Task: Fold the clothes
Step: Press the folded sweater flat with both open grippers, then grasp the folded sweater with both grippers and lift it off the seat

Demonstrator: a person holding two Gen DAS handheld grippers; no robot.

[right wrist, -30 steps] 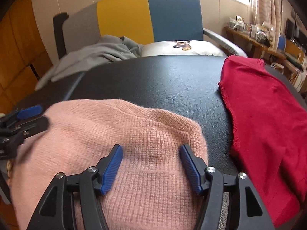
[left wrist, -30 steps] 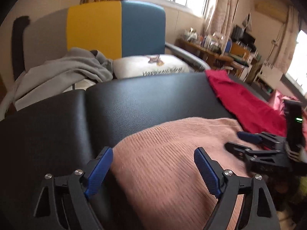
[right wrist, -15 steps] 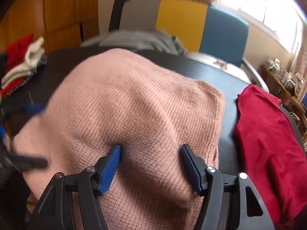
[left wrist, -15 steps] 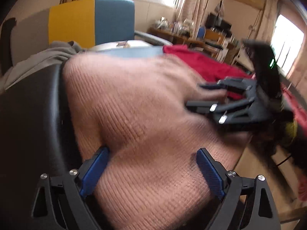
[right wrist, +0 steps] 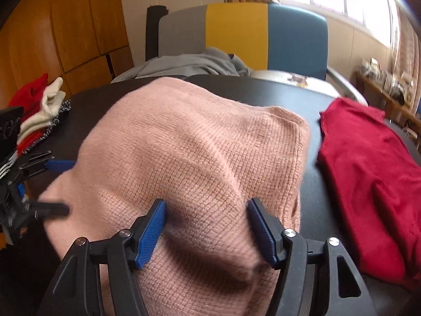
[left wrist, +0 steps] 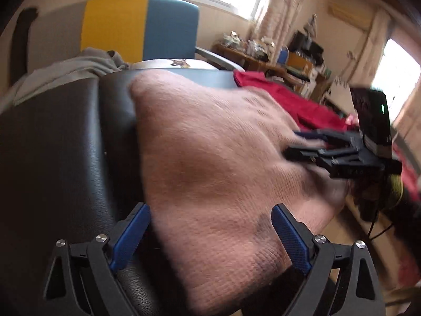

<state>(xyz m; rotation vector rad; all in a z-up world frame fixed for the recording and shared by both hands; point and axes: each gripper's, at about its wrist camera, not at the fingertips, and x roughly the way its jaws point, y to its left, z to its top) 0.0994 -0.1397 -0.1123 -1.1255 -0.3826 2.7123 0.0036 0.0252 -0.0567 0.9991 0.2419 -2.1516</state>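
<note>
Lying bunched on the black worktop, the pink sweater humps up in a soft mound, its ribbed knit fuzzy and its near part hanging over the worktop's front edge. The left claw stands spread, blue ridged pads on either side of a swell of the knit, touching it at most lightly. The right claw is narrower, its pads pressing into a raised fold of the same sweater and pinching it. The worktop's surface looks like grained leatherette. Just beside the sweater, on its right, a red garment lies flat, of finer weave. A small pile of folded red and cream clothes sits at the worktop's left end. Behind, a grey garment drapes a chair of grey, yellow and blue panels.
</note>
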